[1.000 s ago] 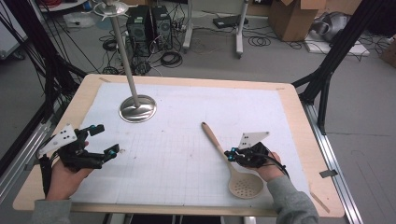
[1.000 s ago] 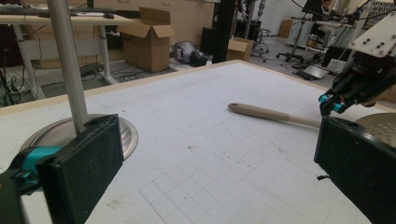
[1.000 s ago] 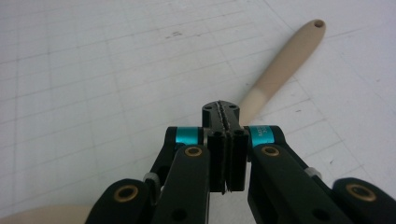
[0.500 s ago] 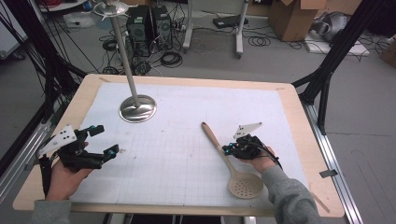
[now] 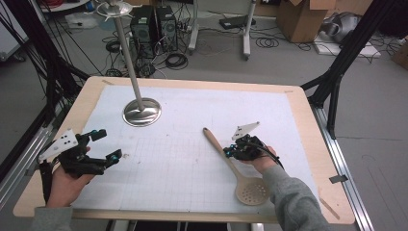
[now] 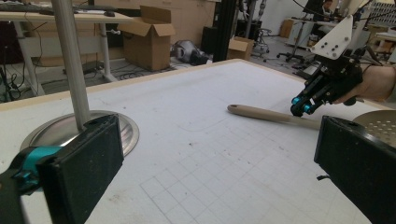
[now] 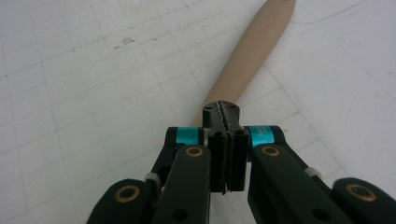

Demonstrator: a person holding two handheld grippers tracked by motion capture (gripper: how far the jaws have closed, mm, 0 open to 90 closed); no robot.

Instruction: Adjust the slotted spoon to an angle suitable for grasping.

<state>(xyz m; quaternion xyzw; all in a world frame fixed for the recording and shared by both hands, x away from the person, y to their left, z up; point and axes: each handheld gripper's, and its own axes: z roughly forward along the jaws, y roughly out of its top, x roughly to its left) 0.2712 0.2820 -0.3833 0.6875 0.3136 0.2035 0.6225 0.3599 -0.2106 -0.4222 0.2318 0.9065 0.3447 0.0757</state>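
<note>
Your right gripper (image 7: 223, 114): jaws fully closed, empty, tips directly over wooden slotted spoon (image 5: 235, 166) handle, mid-mat right side. Your left gripper (image 5: 103, 144): jaws wide apart, empty, near left edge.

The left gripper (image 5: 107, 144) is hovering with jaws spread wide near the table's left edge; the right gripper (image 5: 229, 151) (jaws pressed together) is pointing down.

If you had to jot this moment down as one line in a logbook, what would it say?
left gripper: jaws open, nothing held | right gripper: jaws shut, above handle of wooden slotted spoon | spoon flat on table
</note>
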